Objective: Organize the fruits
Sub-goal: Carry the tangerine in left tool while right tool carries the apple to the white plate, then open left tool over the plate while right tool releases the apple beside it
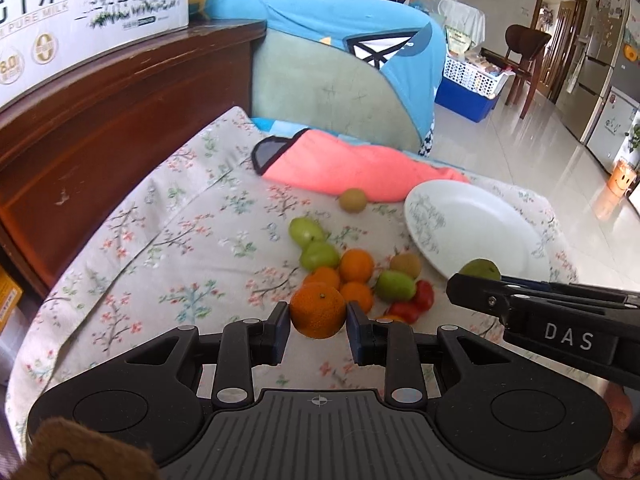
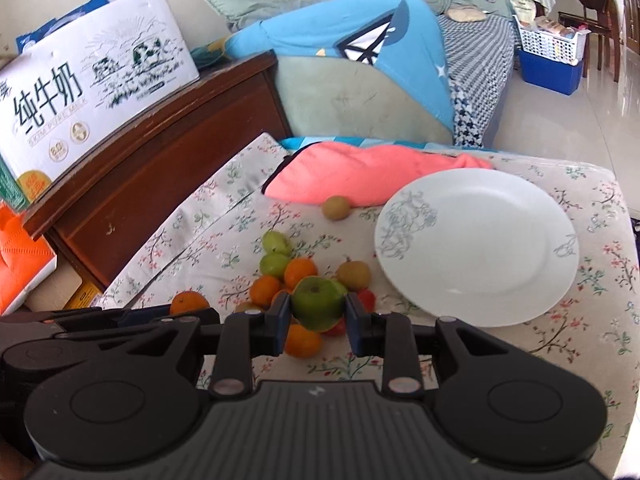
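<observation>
My left gripper (image 1: 318, 316) is shut on an orange mandarin (image 1: 318, 310), held above the floral cloth just in front of the fruit pile (image 1: 352, 276). My right gripper (image 2: 318, 306) is shut on a green fruit (image 2: 318, 302), held over the same pile (image 2: 288, 276) of mandarins, green fruits, brownish fruits and small red ones. A white plate (image 2: 480, 244) lies to the right of the pile; it also shows in the left wrist view (image 1: 472, 228). One brownish fruit (image 2: 336, 208) lies apart by the pink cloth. The right gripper appears in the left wrist view (image 1: 476, 284) with the green fruit at the plate's near rim.
A pink cloth (image 2: 360, 176) lies behind the fruit. A dark wooden cabinet (image 2: 152, 160) with a milk carton box (image 2: 92, 76) stands at the left. A sofa with blue and green covers (image 2: 360, 68) is behind. The tiled floor (image 1: 540, 152) drops away to the right.
</observation>
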Demonstrator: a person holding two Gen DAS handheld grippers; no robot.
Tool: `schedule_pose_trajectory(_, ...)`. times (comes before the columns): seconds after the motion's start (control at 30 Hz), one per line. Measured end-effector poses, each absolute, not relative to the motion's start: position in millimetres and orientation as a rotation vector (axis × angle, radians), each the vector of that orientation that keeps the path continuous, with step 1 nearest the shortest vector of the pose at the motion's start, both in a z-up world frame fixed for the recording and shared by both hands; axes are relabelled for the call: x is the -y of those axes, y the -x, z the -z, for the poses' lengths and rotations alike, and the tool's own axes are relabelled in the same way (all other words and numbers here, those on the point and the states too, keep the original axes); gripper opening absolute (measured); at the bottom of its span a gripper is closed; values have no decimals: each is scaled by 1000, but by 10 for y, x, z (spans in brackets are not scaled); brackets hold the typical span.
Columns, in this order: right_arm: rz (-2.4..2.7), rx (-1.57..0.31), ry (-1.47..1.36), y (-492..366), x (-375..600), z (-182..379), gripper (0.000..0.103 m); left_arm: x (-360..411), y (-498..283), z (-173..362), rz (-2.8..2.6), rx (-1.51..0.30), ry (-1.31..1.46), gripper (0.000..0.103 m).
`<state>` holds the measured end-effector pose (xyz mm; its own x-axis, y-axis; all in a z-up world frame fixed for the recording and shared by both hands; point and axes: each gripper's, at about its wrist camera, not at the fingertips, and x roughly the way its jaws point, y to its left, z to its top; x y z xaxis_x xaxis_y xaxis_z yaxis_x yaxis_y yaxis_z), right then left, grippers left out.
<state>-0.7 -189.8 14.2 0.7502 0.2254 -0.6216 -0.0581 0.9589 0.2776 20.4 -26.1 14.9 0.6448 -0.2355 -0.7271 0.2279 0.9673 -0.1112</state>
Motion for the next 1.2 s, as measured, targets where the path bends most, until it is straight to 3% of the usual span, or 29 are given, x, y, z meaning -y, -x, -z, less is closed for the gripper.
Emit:
schedule_pose_trajectory(0.53,-3,-747,-410,-306,2769,-183,29,897,-680,-204,379,-796,28,28)
schedule_pose_trajectory(1.2,153,-874,-537,-496,3068,174,29,1462,-998,142,485,-860,-16,28)
